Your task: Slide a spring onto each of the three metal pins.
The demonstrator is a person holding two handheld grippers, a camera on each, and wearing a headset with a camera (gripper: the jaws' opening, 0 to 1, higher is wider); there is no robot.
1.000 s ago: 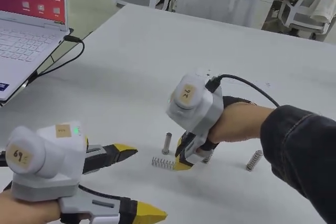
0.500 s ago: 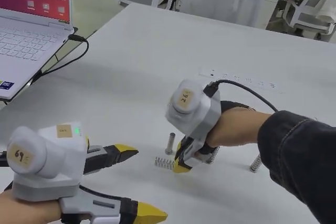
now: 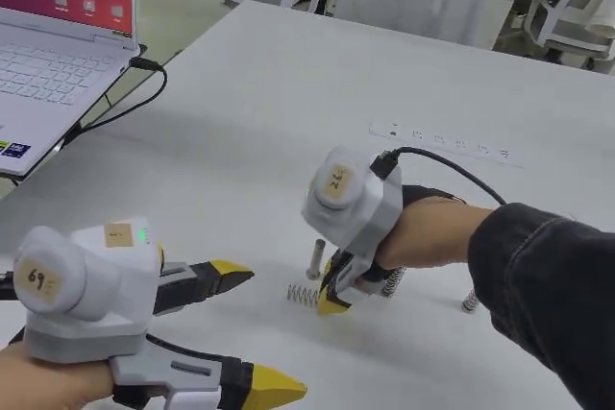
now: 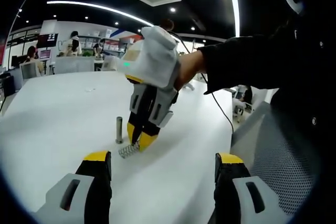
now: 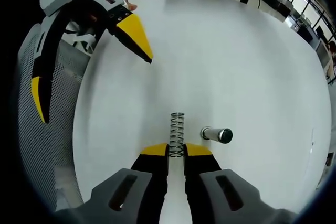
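A bare metal pin (image 3: pixel 316 258) stands upright on the white table (image 3: pixel 288 112). Beside it a loose spring (image 3: pixel 302 294) lies on its side, with my right gripper (image 3: pixel 332 302) shut on its near end. In the right gripper view the spring (image 5: pixel 177 127) sticks out from between the yellow tips (image 5: pixel 176 151), and the pin (image 5: pixel 216 134) is just to its right. Two more upright springs (image 3: pixel 392 281) (image 3: pixel 470 301) stand partly hidden behind the right hand and sleeve. My left gripper (image 3: pixel 261 333) hovers open at the near left, holding nothing; its view shows the right gripper (image 4: pixel 140 141), spring (image 4: pixel 127 150) and pin (image 4: pixel 119 129).
An open laptop (image 3: pixel 48 64) sits at the far left with a black cable (image 3: pixel 125 108) trailing over the table. A white power strip (image 3: pixel 447 144) lies beyond the right hand. Chairs and desks stand past the table's far edge.
The head view has shifted slightly. The right gripper stays at the spring's end beside the pin, and the left gripper has hardly moved.
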